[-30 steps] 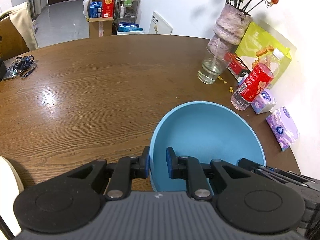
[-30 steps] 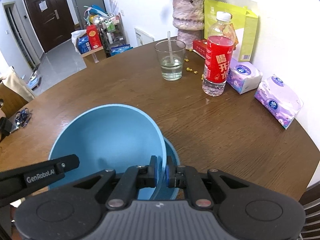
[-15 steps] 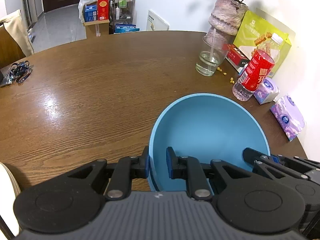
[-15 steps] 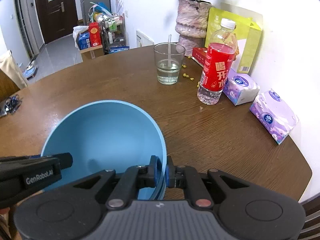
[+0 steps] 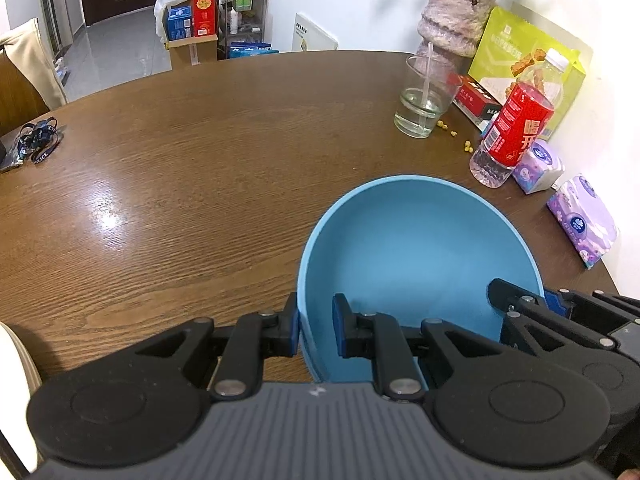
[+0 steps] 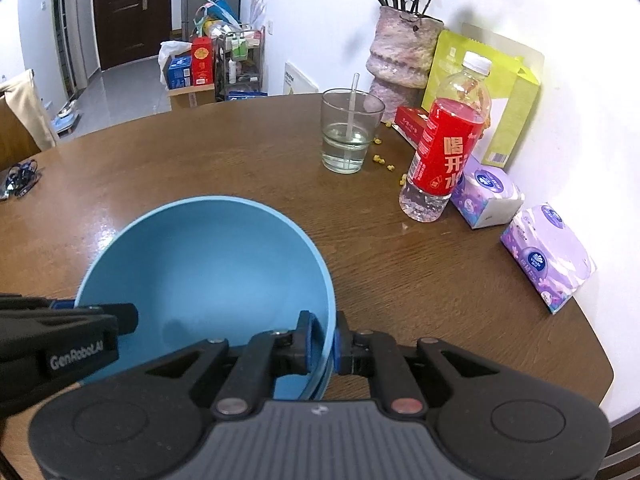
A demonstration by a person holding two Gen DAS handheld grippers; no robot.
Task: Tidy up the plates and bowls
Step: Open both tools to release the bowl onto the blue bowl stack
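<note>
Behind both grippers' bodies, the blue bowl (image 5: 416,248) — its near rim — hides.

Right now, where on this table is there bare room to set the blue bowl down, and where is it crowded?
Free: the broad wood of the table between the lanyard at its left edge and the glass, ahead of the blue bowl. Crowded: the wall side, with vase, bottle and tissue packs.

Left of the clear drinking glass (image 5: 422,106) the brown wooden table (image 5: 200,184) lies bare and wide. Right of the glass, a red-labelled plastic bottle (image 5: 516,132), purple tissue packs (image 5: 582,222) and a mottled ceramic vase (image 5: 450,28) crowd the wall edge.
</note>
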